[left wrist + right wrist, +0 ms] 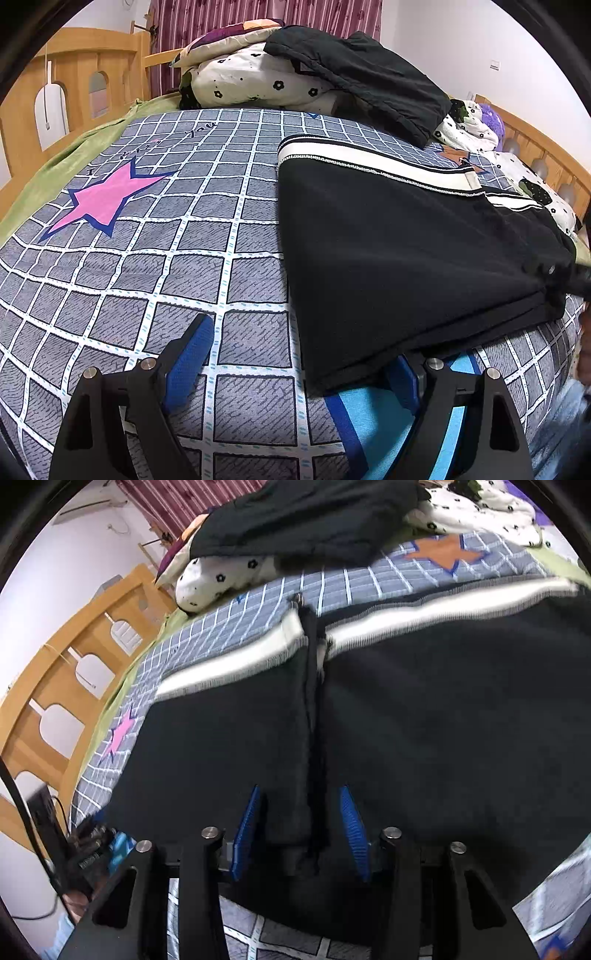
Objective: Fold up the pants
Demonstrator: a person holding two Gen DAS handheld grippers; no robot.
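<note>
Black pants with a cream and black striped waistband lie folded on the checked bed sheet. My left gripper is open, low over the sheet at the pants' near left corner; its right finger is partly under the fabric edge. In the right wrist view the pants fill the frame, with a raised black fold running between the blue pads. My right gripper is open around that fold, the pads apart from it.
A pile of flowered bedding with another dark garment on top sits at the head of the bed. A wooden bed rail runs along the left. A pink star marks the sheet.
</note>
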